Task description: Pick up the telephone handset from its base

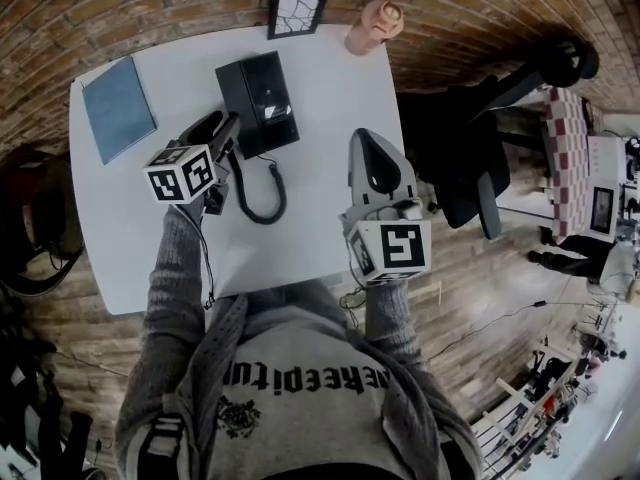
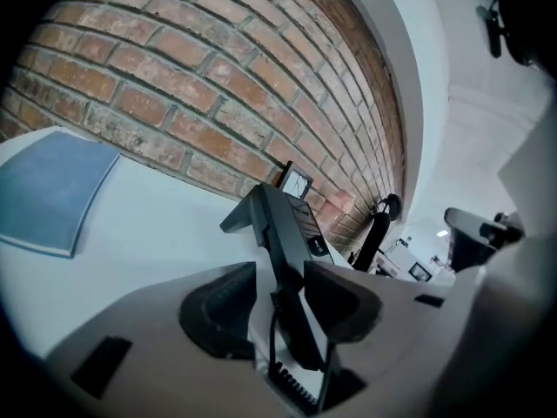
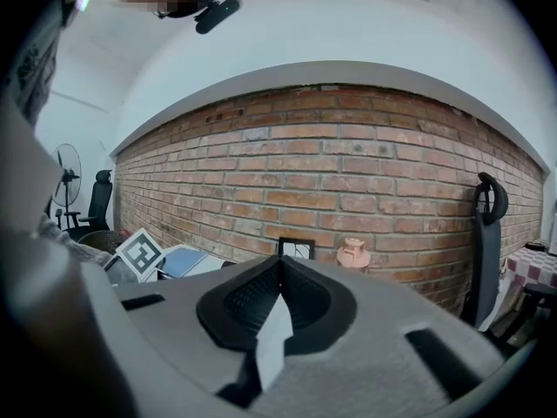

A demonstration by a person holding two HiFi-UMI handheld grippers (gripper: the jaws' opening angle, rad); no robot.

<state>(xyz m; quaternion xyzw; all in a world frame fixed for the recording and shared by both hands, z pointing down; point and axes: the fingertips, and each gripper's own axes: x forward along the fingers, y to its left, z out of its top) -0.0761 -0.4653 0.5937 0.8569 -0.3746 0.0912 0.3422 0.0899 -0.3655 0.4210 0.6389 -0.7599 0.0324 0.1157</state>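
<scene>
White table (image 1: 330,88) against brick wall (image 1: 150,8), one phone base (image 1: 258,103), one handset (image 2: 296,329) beside it between the parted jaws of the left claw (image 2: 278,290), right claw (image 3: 280,273) closed and empty, one blue book (image 1: 118,108), one frame (image 1: 297,12), one clay pot (image 1: 375,26)

The telephone (image 1: 258,103) is black, the table (image 1: 130,228) white, the book (image 1: 118,108) on it blue. The wall (image 2: 218,85) is red-brown brick; the black-framed picture (image 1: 297,12) seems to carry a dark crackle pattern on white.
</scene>
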